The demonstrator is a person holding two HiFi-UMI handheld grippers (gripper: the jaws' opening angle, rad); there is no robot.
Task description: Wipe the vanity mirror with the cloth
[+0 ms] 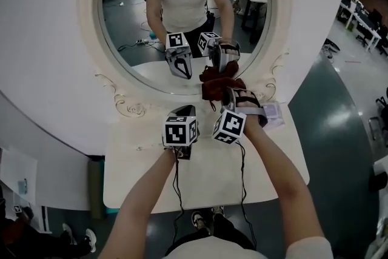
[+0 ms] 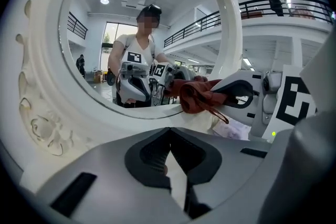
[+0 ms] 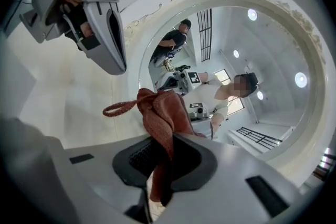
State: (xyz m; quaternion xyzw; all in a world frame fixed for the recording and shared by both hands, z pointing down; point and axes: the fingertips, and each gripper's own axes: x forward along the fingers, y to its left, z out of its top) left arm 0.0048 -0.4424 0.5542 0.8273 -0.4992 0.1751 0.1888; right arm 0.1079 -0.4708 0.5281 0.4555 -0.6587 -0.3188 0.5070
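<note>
Two grippers are being held over one white vanity table (image 1: 139,179), in front of one oval vanity mirror (image 1: 133,27) in a cream carved frame. One dark red cloth (image 1: 219,85) is being carried, and one small pale item (image 1: 274,113) is lying on the table at the far right, too blurred to name.

The right gripper (image 1: 231,94) is being clenched on the cloth. In the right gripper view the fabric (image 3: 157,110) is being pinched between the closed jaws of that gripper (image 3: 165,140), with one looped cord hanging out to the left. The bunched cloth is being held at the lower edge of the mirror glass, where it is meeting its own reflection and appears to be touching.

The left gripper (image 1: 183,110) is being held just left of the right one, short of the mirror frame. Its jaws (image 2: 168,134) are being kept closed tip to tip, with nothing between them.
</note>
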